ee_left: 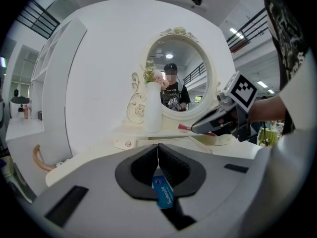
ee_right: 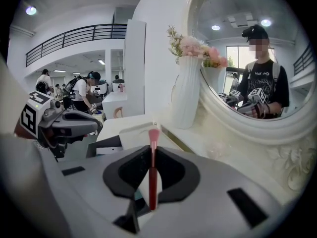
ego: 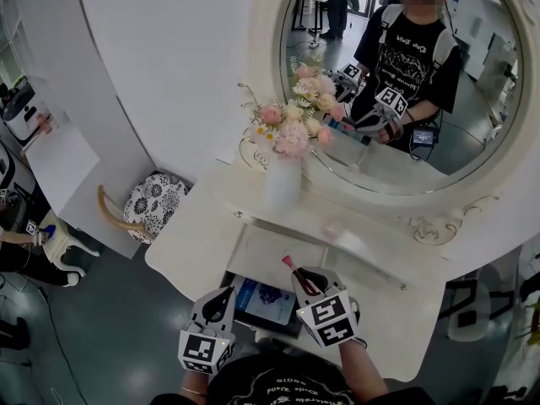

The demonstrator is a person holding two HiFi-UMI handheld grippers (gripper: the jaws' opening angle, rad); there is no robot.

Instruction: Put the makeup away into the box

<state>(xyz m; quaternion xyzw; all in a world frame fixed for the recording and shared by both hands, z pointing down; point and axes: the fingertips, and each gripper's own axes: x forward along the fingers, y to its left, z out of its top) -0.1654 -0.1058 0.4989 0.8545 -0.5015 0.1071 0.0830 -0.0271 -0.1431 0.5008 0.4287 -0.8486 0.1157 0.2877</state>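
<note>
The white table (ego: 371, 277) has a smooth, glossy top with a moulded edge, a dressing surface built to keep small things within reach. Its oval mirror (ego: 396, 167) rises at 12 o'clock in a carved cream frame with scrollwork. At 10 o'clock of the tabletop a tall, ribbed white vase (ego: 283, 182), probably ceramic, carries soft pink and cream flowers (ego: 295, 125), set back out of the working area.

The box (ego: 283, 323), dark-walled and shallow, sits open at the table's 6 o'clock edge, close to the person so that things can be lowered in. A flat, glossy blue-and-white packet (ego: 263, 298) lies inside it.

The left tongs (ego: 221, 298) wait at the box's 9 o'clock side, tips together and pinching nothing that I can see. The right tongs (ego: 305, 281), at the box's 3 o'clock, are clamped on the makeup brush (ee_right: 152, 177): a slim, shiny red handle with a soft pink tuft, gripped mid-handle and pointing forward. It likely goes into the box next.
</note>
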